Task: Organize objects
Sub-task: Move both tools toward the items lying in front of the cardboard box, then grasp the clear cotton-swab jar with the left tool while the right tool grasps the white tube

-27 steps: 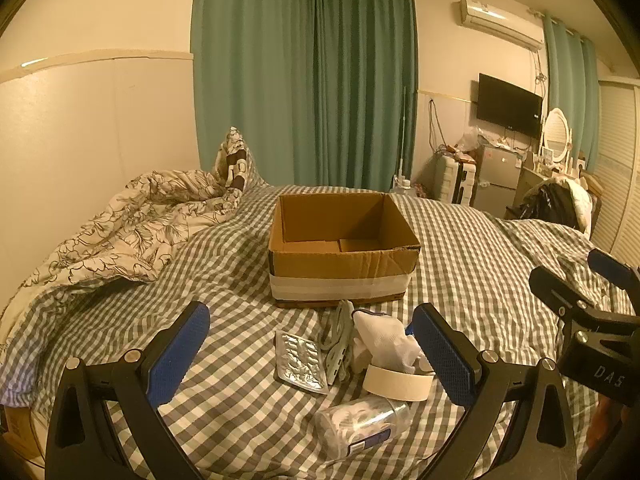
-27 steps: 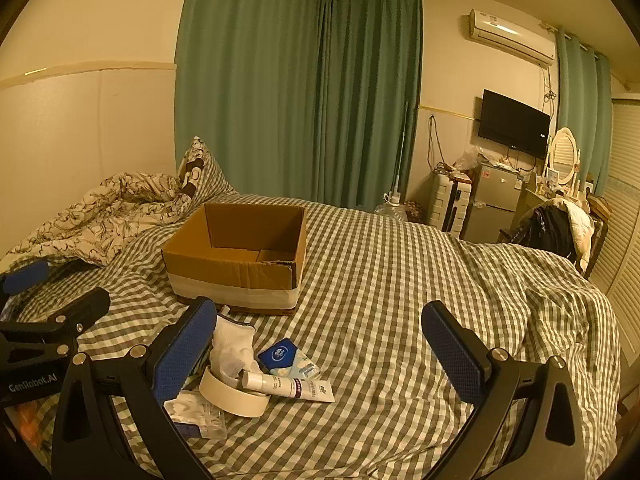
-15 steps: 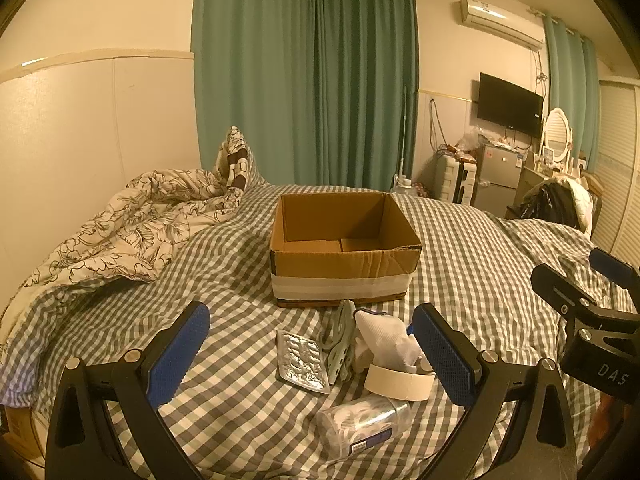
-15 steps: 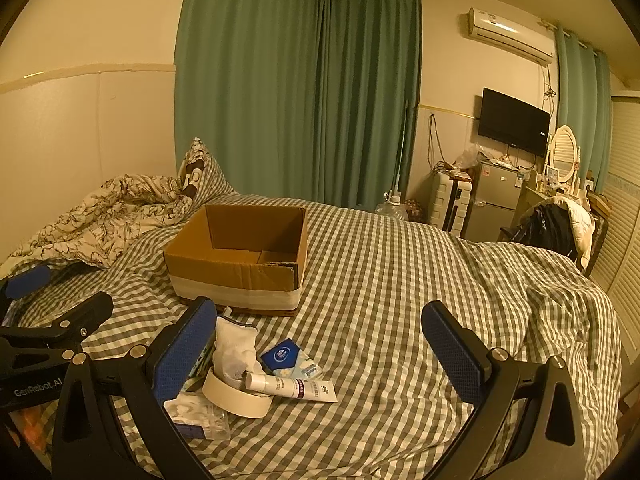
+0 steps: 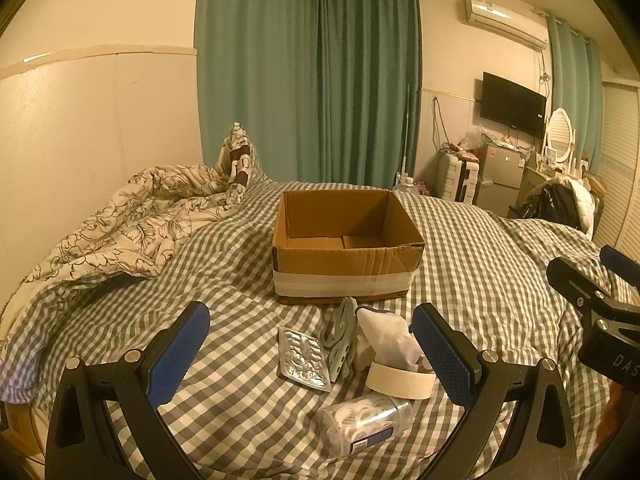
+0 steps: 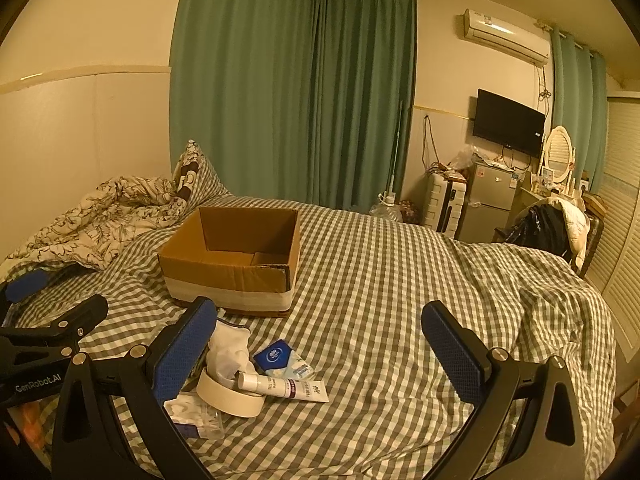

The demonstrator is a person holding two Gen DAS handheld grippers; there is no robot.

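So the clutter, a masking tape roll (image 5: 400, 378), blister pack (image 5: 304, 354) and cream tube (image 6: 286, 387), sits on the checked bed (image 6: 380, 280) right before the cardboard box (image 5: 346, 248). Left gripper (image 5: 312, 354) and right gripper (image 6: 320, 354) both hover low, spread wide, holding nothing.

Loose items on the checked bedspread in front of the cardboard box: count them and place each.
7, maybe more hidden: silver blister pack, green plastic clip, white cloth, tape roll, clear pouch, white tube, blue packet.
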